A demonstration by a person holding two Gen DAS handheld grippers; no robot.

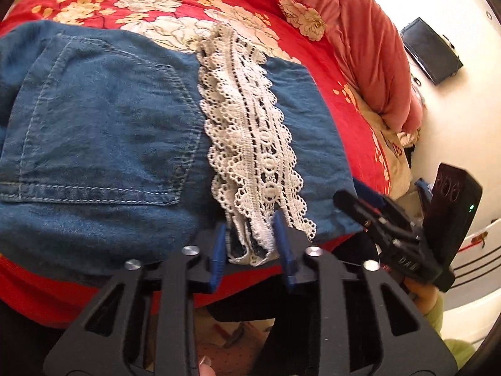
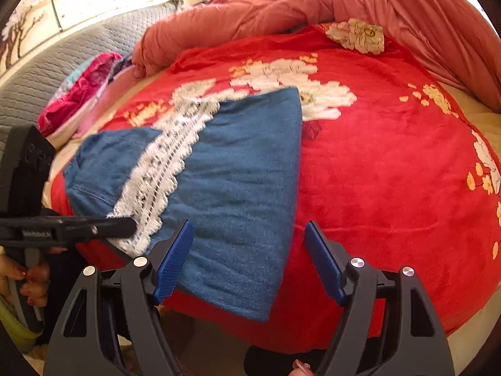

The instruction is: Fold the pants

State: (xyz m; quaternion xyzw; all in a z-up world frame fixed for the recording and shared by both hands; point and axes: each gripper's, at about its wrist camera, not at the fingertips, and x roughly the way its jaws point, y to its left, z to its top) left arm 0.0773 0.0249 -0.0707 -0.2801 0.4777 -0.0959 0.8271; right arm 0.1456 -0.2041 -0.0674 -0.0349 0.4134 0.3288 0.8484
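Blue denim pants [image 1: 103, 138] with a white lace hem [image 1: 250, 144] lie folded on a red floral blanket [image 1: 341, 72]. My left gripper [image 1: 252, 247] is shut on the lace hem at the near edge. In the right wrist view the pants [image 2: 231, 188] lie folded, with the lace band [image 2: 162, 169] on the left. My right gripper [image 2: 249, 260] is open and empty, its blue pads [image 2: 173, 260] astride the near corner of the denim. The left gripper [image 2: 125, 227] shows there at the lace. The right gripper [image 1: 375, 216] shows at the right of the left wrist view.
A rolled pink duvet [image 2: 313, 3] lies along the far side of the bed. Pink clothes [image 2: 81, 87] sit at the left by a grey quilted headboard [image 2: 40, 72]. A dark screen [image 1: 432, 53] hangs on the white wall. The bed edge is just below the pants.
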